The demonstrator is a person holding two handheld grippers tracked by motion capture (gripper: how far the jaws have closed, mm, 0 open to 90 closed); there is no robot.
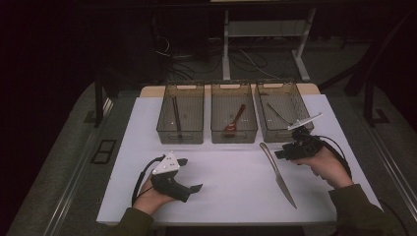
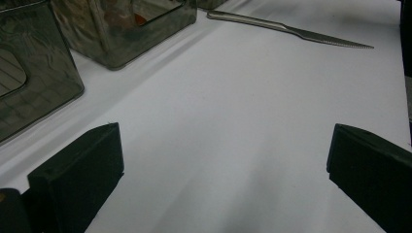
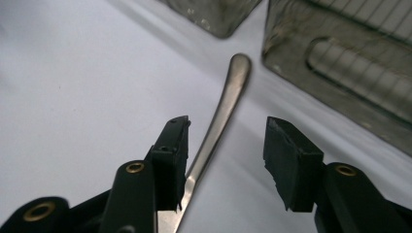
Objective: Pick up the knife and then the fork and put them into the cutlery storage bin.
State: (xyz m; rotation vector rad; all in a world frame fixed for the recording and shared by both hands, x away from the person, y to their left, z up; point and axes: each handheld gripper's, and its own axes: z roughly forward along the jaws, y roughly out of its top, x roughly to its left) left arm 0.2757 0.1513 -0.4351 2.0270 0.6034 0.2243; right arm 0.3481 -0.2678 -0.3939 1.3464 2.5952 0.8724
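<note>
Right gripper (image 3: 226, 145) down low over table knife (image 1: 278, 172) on white table (image 1: 231, 177), jaws part open and straddling the handle, near one maybe brushing it, far one clear, so no grip yet. Knife flat on the tabletop, handle end just in front of right bin (image 1: 280, 115), blade pointing back toward table's near edge. Left gripper (image 1: 189, 174) parked at near left, jaws wide open w/ nothing between, well apart from knife.
</note>
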